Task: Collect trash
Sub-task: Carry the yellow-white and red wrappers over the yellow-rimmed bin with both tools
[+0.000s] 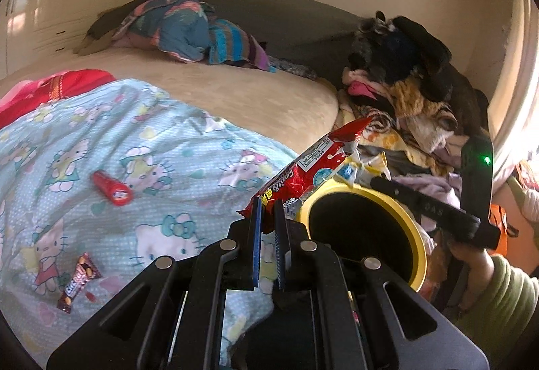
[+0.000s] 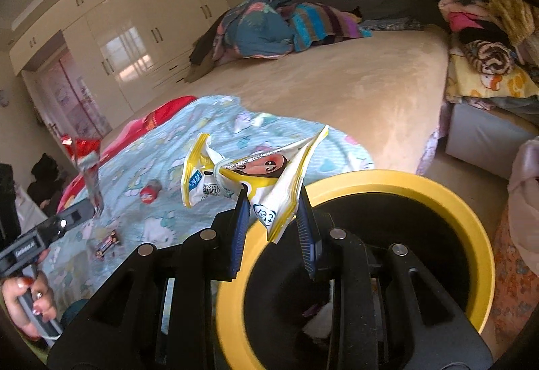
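My left gripper (image 1: pixel 267 215) is shut on a red snack wrapper (image 1: pixel 313 161) and holds it up beside the rim of the yellow-rimmed black bin (image 1: pixel 417 235). My right gripper (image 2: pixel 274 211) has its jaws wide apart, with a crumpled white and yellow wrapper (image 2: pixel 256 174) between them over the bin's rim (image 2: pixel 471 222). A small red tube (image 1: pixel 111 188) and a brown chocolate bar wrapper (image 1: pixel 77 282) lie on the Hello Kitty blanket (image 1: pixel 168 141). Both also show in the right wrist view, the tube (image 2: pixel 150 191) and the bar wrapper (image 2: pixel 107 243).
The bed's beige cover (image 1: pixel 252 97) carries a heap of colourful bedding (image 1: pixel 188 26) at its far side. A pile of clothes (image 1: pixel 411 94) stands right of the bed. White wardrobes (image 2: pixel 134 33) line the far wall. Some white trash (image 2: pixel 323 316) lies inside the bin.
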